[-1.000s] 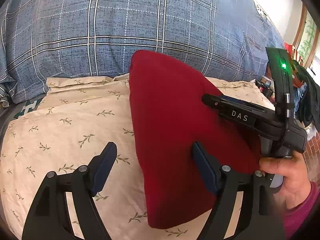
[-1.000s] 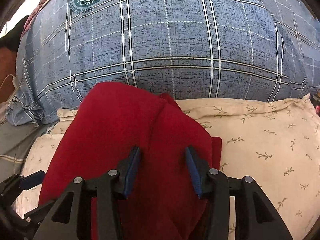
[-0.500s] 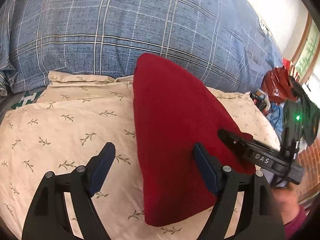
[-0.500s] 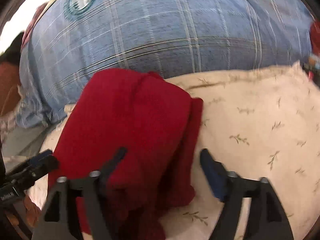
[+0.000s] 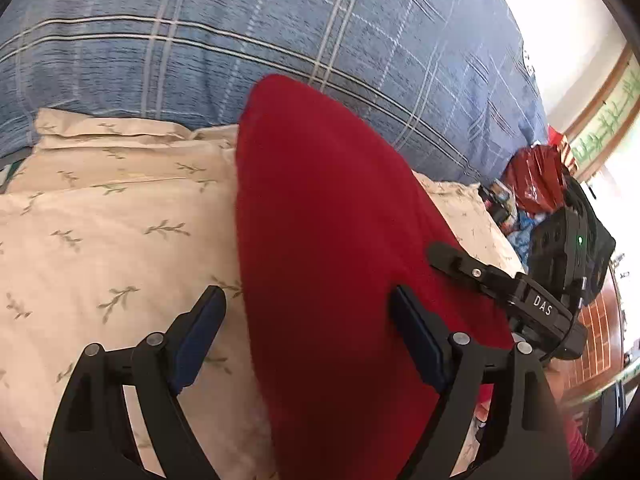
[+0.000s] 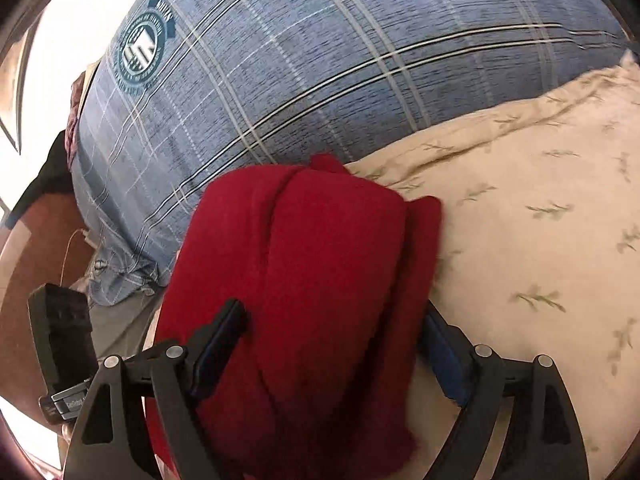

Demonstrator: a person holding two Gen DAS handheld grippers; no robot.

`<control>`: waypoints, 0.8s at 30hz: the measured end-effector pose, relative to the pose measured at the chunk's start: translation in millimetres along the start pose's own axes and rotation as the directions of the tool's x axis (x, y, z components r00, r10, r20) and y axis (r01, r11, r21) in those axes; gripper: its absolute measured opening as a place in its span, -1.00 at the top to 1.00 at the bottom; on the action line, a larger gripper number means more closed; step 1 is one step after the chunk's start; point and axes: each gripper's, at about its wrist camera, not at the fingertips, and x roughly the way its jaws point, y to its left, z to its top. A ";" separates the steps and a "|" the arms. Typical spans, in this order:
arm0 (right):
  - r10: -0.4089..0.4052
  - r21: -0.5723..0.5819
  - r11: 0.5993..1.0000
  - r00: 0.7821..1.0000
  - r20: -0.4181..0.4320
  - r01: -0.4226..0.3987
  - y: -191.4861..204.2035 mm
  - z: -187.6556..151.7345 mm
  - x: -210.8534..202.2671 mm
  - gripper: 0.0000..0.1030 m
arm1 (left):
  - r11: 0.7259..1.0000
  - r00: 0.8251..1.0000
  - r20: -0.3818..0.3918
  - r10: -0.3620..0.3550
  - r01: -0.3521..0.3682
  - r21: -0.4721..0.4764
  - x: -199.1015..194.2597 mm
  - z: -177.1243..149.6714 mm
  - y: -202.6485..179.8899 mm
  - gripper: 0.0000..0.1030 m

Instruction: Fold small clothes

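A folded red garment lies on a cream leaf-print pillow. It also shows in the right wrist view, with a fold line down its middle. My left gripper is open, its jaws straddling the garment's left edge, one on the pillow and one over the cloth. My right gripper is open and holds nothing, its jaws spread wide on either side of the garment's near end. The right gripper also shows in the left wrist view, at the garment's right edge.
A big blue plaid pillow stands behind the cream pillow. Red bags and dark clutter sit at the right beyond the bed. The left gripper's body shows at the lower left of the right wrist view.
My right gripper has opened from a narrow gap to wide and let go of the red cloth. Both views have tilted, and the left one has come a little closer to the garment.
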 end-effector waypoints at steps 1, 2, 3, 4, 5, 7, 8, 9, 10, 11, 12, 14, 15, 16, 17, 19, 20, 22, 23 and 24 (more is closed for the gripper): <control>-0.006 -0.012 1.000 1.000 -0.009 0.006 3.2 0.8 2.4 -0.65 | 1.000 1.000 -0.009 -0.012 0.012 0.000 2.0 0.0 0.7 -0.65; -0.013 -0.020 1.000 1.000 -0.012 0.013 6.1 1.5 3.9 -0.60 | 1.000 0.999 -0.023 -0.027 0.027 -0.004 5.2 0.5 0.8 -0.64; -0.020 -0.030 0.999 1.000 -0.015 0.019 9.8 2.3 5.2 -0.52 | 0.999 0.999 -0.030 -0.040 0.039 -0.010 7.1 1.0 0.8 -0.59; -0.030 -0.040 0.999 0.999 -0.014 0.030 13.3 2.6 5.0 -0.38 | 0.999 0.998 -0.034 -0.052 0.051 -0.015 8.0 1.4 0.3 -0.47; -0.051 -0.051 0.997 0.999 -0.009 0.050 16.9 2.6 3.3 -0.26 | 0.999 0.998 -0.031 -0.047 0.046 -0.016 6.9 1.9 -0.7 -0.41; -0.073 -0.074 0.995 0.997 0.003 0.073 23.4 2.3 -1.8 -0.03 | 0.999 0.999 -0.023 -0.038 0.038 0.000 1.3 0.2 -5.1 -0.27; -0.082 -0.084 0.993 0.997 0.012 0.083 26.5 2.5 -5.9 0.09 | 0.999 0.999 -0.020 -0.035 0.035 0.005 -1.0 0.2 -6.0 -0.19; -0.079 -0.089 0.993 0.997 0.016 0.080 29.5 2.7 -10.5 0.12 | 0.999 0.999 -0.018 -0.035 0.035 0.009 -5.4 -0.5 -7.4 -0.16; -0.067 -0.087 0.994 0.998 0.016 0.068 32.0 3.0 -14.9 0.19 | 0.999 0.999 -0.016 -0.034 0.034 0.012 -11.4 -2.1 -9.7 -0.12; -0.052 -0.080 0.995 0.999 0.015 0.053 34.9 3.1 -19.9 0.22 | 0.999 0.999 -0.013 -0.034 0.035 0.015 -17.8 -4.2 -11.9 -0.10; -0.041 -0.073 0.996 0.999 0.012 0.042 37.7 3.0 -23.5 0.22 | 0.999 0.999 -0.009 -0.036 0.036 0.020 -24.4 -6.2 -14.9 -0.09; -0.027 -0.069 0.997 1.000 0.000 0.026 46.7 0.0 -31.8 0.23 | 0.999 0.999 -0.001 -0.038 0.038 0.031 -39.6 -12.3 -18.4 -0.08; -0.026 -0.073 0.997 1.000 -0.009 0.026 51.6 -2.5 -34.9 0.23 | 0.999 0.999 0.001 -0.038 0.038 0.034 -48.0 -15.4 -19.6 -0.08; -0.024 -0.077 0.997 0.999 -0.020 0.023 57.1 -6.0 -37.9 0.23 | 0.999 0.999 0.000 -0.036 0.036 0.033 -55.4 -18.5 -19.7 -0.08; -0.014 -0.078 0.997 0.999 -0.032 0.012 62.3 -10.0 -41.1 0.24 | 0.999 1.000 -0.005 -0.030 0.030 0.028 -65.7 -23.4 -19.1 -0.08; 0.009 -0.082 0.997 0.998 -0.058 -0.014 73.6 -20.3 -46.9 0.24 | 0.999 1.000 -0.004 -0.025 0.025 0.022 -82.6 -33.2 -17.9 -0.08; 0.023 -0.086 0.996 0.997 -0.072 -0.029 79.7 -26.7 -49.9 0.24 | 1.000 1.000 -0.002 -0.017 0.017 0.016 -92.7 -40.9 -16.0 -0.08; 0.046 -0.100 0.993 0.994 -0.097 -0.056 90.7 -41.7 -52.5 0.23 | 1.000 1.000 -0.007 0.001 -0.001 0.006 -105.3 -54.3 -12.6 -0.08; 0.049 -0.107 0.992 0.993 -0.111 -0.061 93.8 -47.8 -51.0 0.22 | 1.000 1.000 -0.009 0.011 -0.011 0.003 -109.2 -60.6 -9.4 -0.08; 0.047 -0.119 0.991 0.991 -0.125 -0.062 97.3 -53.2 -47.2 0.20 | 0.999 0.999 -0.009 0.032 -0.032 -0.006 -113.5 -70.2 -4.2 -0.08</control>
